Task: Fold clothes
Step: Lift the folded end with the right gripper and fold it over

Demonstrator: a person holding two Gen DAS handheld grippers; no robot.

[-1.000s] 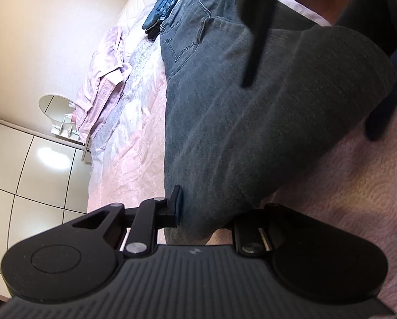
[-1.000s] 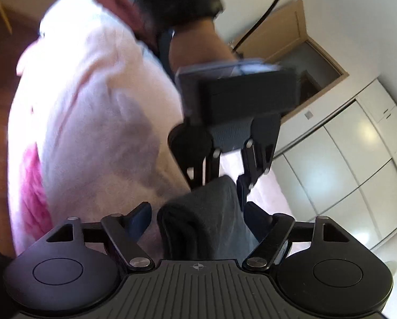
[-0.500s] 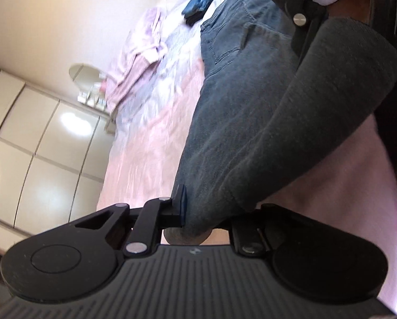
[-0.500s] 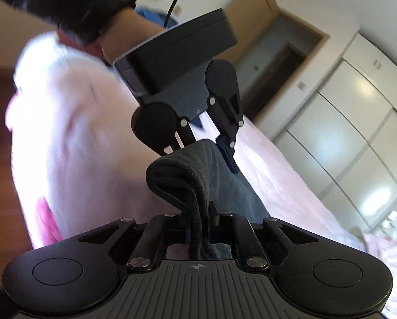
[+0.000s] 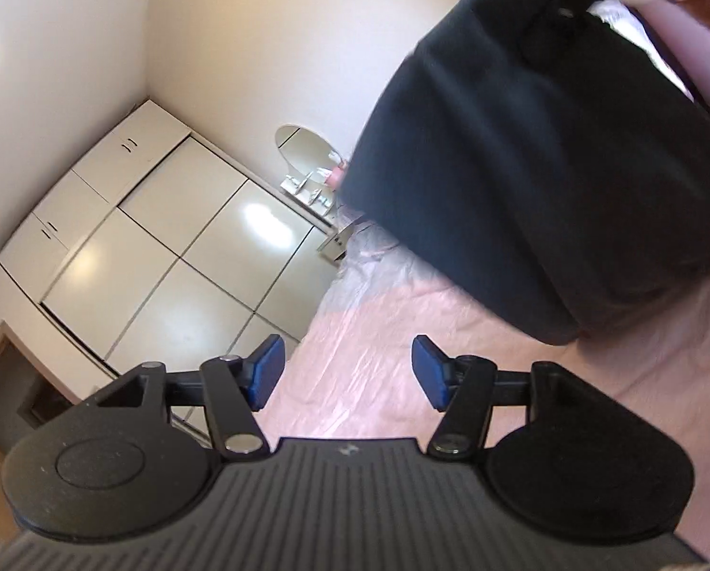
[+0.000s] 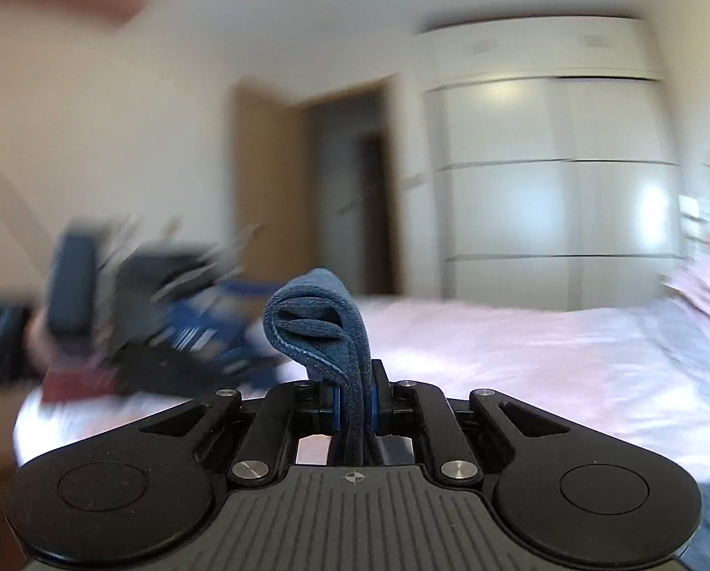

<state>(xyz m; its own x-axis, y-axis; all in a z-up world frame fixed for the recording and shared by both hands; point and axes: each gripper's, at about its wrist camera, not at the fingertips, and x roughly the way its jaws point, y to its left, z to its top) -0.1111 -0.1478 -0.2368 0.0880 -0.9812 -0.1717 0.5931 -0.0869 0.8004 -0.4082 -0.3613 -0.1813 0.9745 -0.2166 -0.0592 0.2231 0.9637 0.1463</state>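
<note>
**Dark jeans lifted clear of the bed, one corner pinched**

A pale bedroom with a white wardrobe (image 5: 164, 257) along the far wall and a bed (image 5: 379, 366) under a pink cover: here the folding goes on. The jeans (image 5: 545, 166) hang in the air above the bed, on the right of the left camera's view, a broad dark sheet of heavy cloth that sags under its own weight. The left gripper (image 5: 348, 371) has nothing between its blue pads (image 5: 264, 371); its jaws are opening, with only the pink cover behind them. The right gripper (image 6: 352, 402) is pressed tight on a bunched fold of the denim (image 6: 326, 314), which stands up in a thick loop above the jaws.

Denim like this looks weighty and limp rather than stiff, rough enough not to slip, and not at all fragile. A doubled edge or a seam, judging by the present hold, gives the surest purchase; the free gripper would likely do best at the hanging lower edge, where a hem offers thickness.
</note>
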